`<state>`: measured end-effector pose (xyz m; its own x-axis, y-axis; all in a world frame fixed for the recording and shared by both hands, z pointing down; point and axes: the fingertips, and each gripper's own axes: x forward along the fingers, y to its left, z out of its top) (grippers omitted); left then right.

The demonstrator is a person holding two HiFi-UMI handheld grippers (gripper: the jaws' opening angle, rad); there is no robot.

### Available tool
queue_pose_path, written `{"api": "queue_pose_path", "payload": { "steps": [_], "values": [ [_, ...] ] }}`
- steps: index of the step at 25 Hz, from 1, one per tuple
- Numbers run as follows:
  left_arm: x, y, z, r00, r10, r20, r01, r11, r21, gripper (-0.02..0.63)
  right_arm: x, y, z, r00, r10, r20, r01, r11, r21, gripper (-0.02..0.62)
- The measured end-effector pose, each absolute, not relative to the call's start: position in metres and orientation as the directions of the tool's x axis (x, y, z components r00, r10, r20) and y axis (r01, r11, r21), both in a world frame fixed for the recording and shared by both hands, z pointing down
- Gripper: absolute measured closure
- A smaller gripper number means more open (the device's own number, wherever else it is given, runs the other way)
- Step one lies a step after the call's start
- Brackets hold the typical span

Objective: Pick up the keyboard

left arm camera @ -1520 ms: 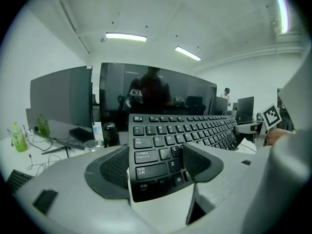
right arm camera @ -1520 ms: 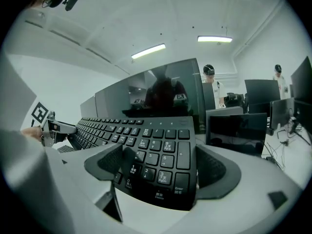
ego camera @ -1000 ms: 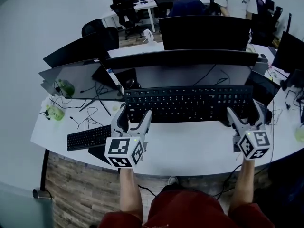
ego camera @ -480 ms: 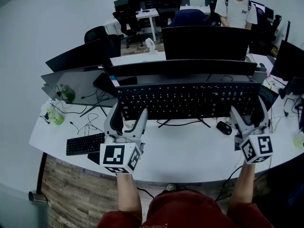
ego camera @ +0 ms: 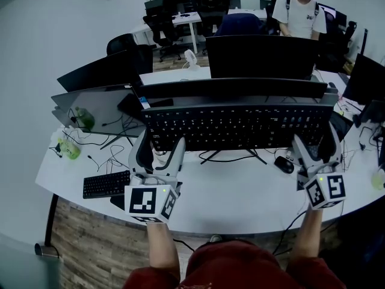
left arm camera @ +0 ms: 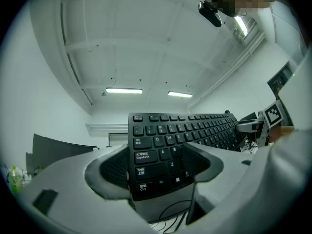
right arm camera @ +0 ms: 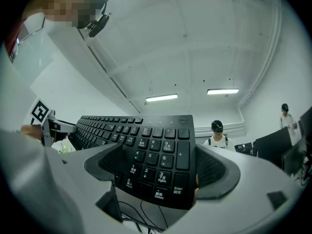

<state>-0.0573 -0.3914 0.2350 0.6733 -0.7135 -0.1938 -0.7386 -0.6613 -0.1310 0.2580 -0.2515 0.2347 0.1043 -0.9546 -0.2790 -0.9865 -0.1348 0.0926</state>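
— Left gripper (ego camera: 161,142): what has it got?
— Its 2 jaws are closed onto the left end of the black keyboard (ego camera: 237,128), gripping by the Ctrl and Shift keys in the left gripper view.
— And the right gripper (ego camera: 316,142)?
— Clamped on the opposite end, 1 pad on either side of the number block.
— Where does the keyboard sit?
— Held level between the 2 grippers, clear of the white desk (ego camera: 240,191), keys facing the person, in front of the wide monitor (ego camera: 240,88). A mouse (ego camera: 284,163) lies on the desk under its right part — and 1 smaller keyboard (ego camera: 107,183) lies far left, near tangled cables.
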Motion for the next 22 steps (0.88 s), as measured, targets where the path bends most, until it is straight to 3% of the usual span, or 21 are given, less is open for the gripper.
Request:
{"api": "queue_pose_path", "payload": {
  "steps": [22],
  "values": [
    [-0.0558,-0.3962,0.2424,0.667,-0.726,-0.166,-0.744,-0.659,-0.107,0.279,0.2588,-0.2529,0.2348,0.11,-0.96,-0.257,-0.985,-0.141,0.104,0.158]
  ]
}}
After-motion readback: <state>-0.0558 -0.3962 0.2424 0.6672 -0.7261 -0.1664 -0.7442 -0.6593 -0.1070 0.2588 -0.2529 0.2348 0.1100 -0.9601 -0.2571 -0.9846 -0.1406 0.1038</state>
